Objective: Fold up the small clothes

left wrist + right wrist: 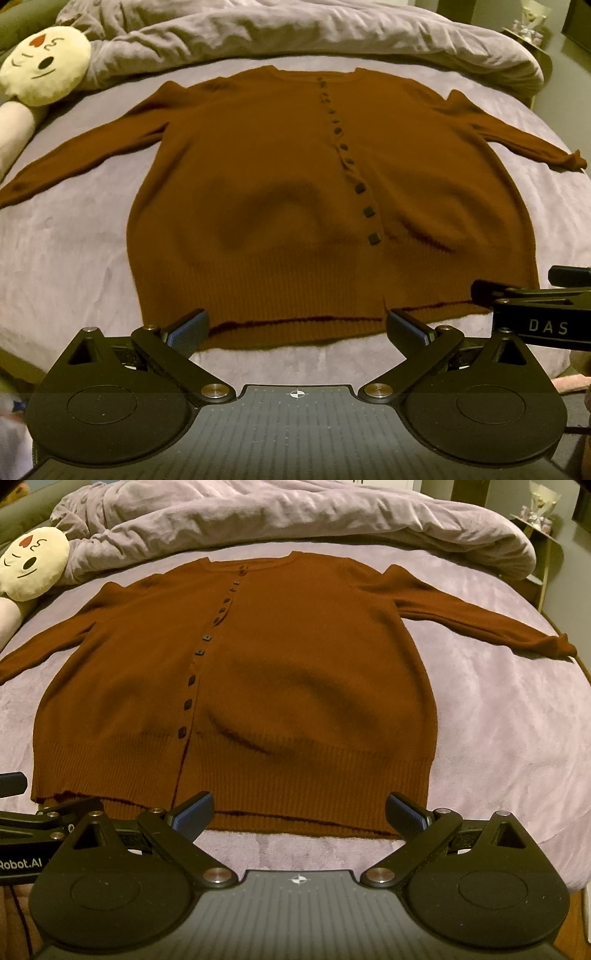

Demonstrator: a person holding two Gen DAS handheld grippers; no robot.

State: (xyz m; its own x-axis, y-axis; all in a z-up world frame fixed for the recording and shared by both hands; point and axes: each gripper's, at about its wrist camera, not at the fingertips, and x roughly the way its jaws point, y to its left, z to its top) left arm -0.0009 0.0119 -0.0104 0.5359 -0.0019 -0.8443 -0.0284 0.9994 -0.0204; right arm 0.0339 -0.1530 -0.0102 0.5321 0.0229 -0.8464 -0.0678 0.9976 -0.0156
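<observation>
A wide bed covered in a pale lilac plush sheet (74,251) (498,720) fills both views, with one rumpled lilac duvet (295,33) (295,513) heaped along its far side. On the sheet lies one rust-brown knitted cardigan (277,184) (295,646), spread flat and face up, its body's long axis running away from the cameras: ribbed hem nearest, round neckline farthest, toward the duvet. Its two long sleeves stretch out sideways, angling toward the near edge, one to each side of the bed. A single row of small dark square buttons (369,211) (188,703) runs from neckline toward hem; about a dozen can be counted, the far ones too small to be sure. A soft hump rises in the cloth near the middle of the body. One cream round plush pillow with a stitched face and a red heart (44,70) (33,568) rests at the far left, against the duvet. The left claw (297,326) hovers level just before the hem's left half, fingers spread wide and holding nothing, its two blue-padded fingertips (188,328) pointing at the hem. The right claw (301,808) sits in the same pose before the hem's right half, likewise spread wide and empty, close beside the left one.
</observation>
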